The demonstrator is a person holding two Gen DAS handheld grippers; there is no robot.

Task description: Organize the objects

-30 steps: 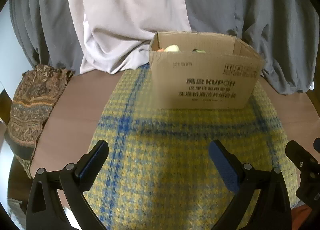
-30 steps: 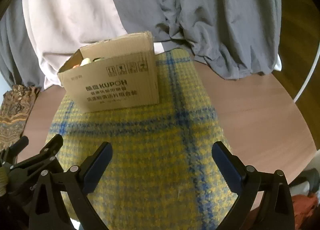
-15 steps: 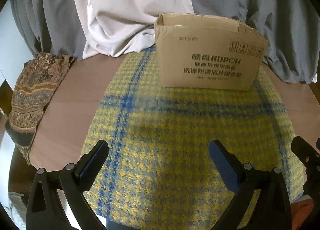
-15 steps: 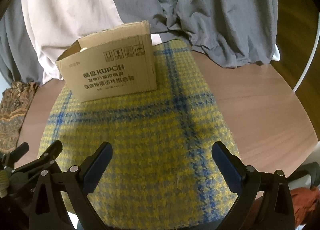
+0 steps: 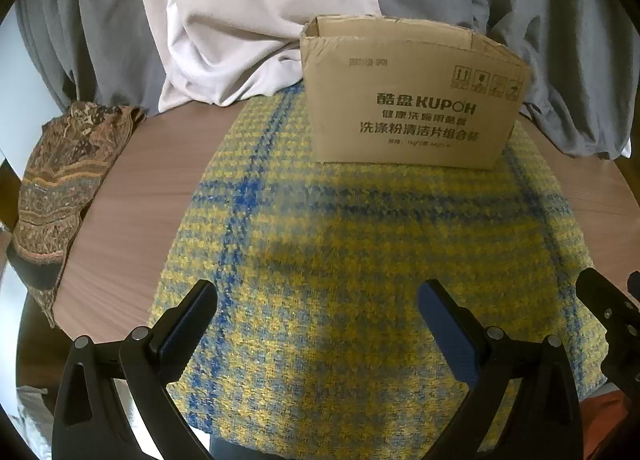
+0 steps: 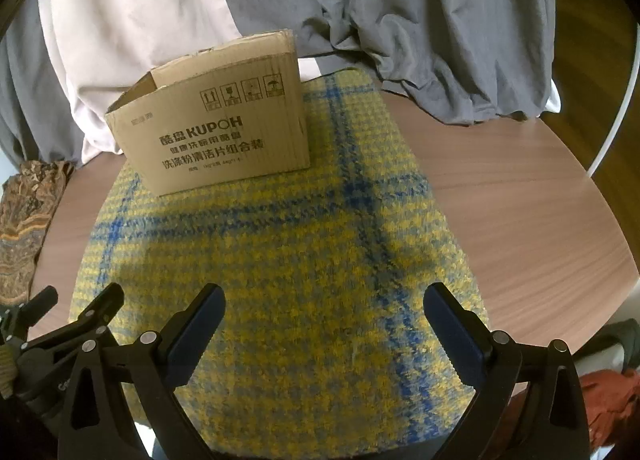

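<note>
My views are dim and fisheye-bent at dark corners; soft shadows cross the yellow-blue checked woven cloth (image 5: 360, 244)

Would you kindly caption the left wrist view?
Open left tongs hover over a plaid cloth bearing a cardboard box.

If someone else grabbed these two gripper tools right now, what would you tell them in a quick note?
Left gripper: open, empty, above the near part of the yellow-and-blue cloth.
Right gripper: open, empty, beside it.
Cardboard box: open-topped, standing on the cloth's far end; its contents are hidden from here.
Patterned brown fabric: lying at the table's left edge.
Done: nothing loose shows on the cloth.
Left: probably just the brown fabric, if it counts.
</note>
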